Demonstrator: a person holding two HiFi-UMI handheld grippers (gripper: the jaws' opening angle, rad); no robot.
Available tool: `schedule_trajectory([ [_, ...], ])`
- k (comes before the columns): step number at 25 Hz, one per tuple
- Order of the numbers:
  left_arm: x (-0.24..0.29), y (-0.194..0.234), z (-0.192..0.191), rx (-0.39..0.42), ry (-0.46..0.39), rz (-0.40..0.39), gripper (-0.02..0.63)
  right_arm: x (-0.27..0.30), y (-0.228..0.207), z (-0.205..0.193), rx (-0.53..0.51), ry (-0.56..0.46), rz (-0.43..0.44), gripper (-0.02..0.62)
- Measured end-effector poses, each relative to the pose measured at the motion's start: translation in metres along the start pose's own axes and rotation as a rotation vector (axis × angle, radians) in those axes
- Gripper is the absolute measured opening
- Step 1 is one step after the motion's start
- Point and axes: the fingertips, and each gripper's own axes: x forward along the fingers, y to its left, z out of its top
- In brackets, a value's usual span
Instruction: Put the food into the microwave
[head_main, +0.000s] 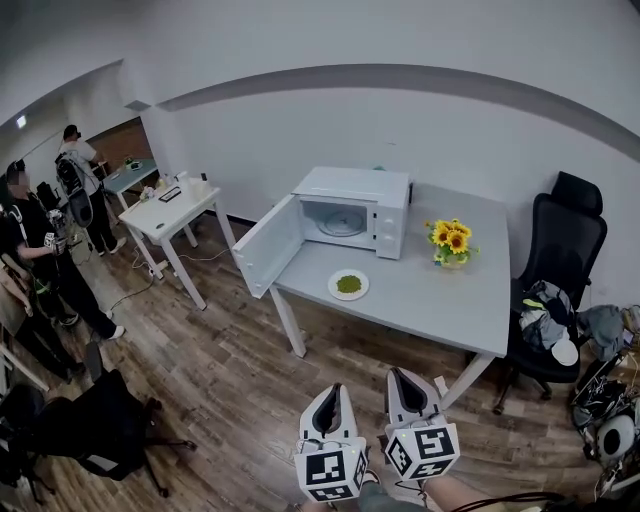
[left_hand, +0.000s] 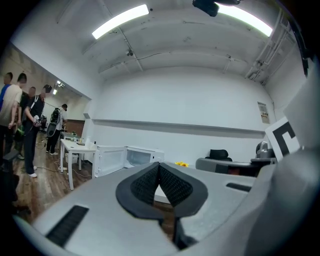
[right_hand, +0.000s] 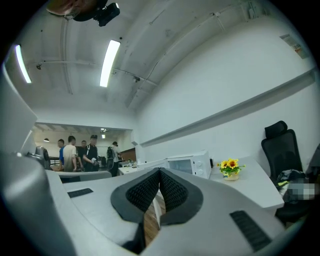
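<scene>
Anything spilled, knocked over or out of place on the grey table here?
Nothing stands out. The microwave sits on the table with its door swung open, the plate of green food lies flat in front of it, and the sunflower pot stands upright. No spill shows.

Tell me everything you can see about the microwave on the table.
The microwave is a white box, painted metal by its look, standing upright on the far left part of the grey table. Its door, hinged on the left, is swung wide open past the table's edge. The cavity holds only a round glass turntable. A control panel fills the right of its front. Only the table touches it.
</scene>
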Motion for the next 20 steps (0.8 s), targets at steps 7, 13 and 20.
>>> schedule_trajectory([
  [7,0.058,0.005,-0.003,-0.006,0.014,0.024,-0.005,0.053,-0.033,-0.003,-0.081,0.023,0.022,0.014],
  [13,0.095,0.011,-0.003,-0.002,0.021,0.049,-0.005,0.085,-0.051,-0.005,-0.125,0.027,0.05,0.014],
  [20,0.128,0.013,-0.009,0.001,0.038,0.059,-0.005,0.112,-0.064,-0.011,-0.101,0.035,0.078,0.014],
])
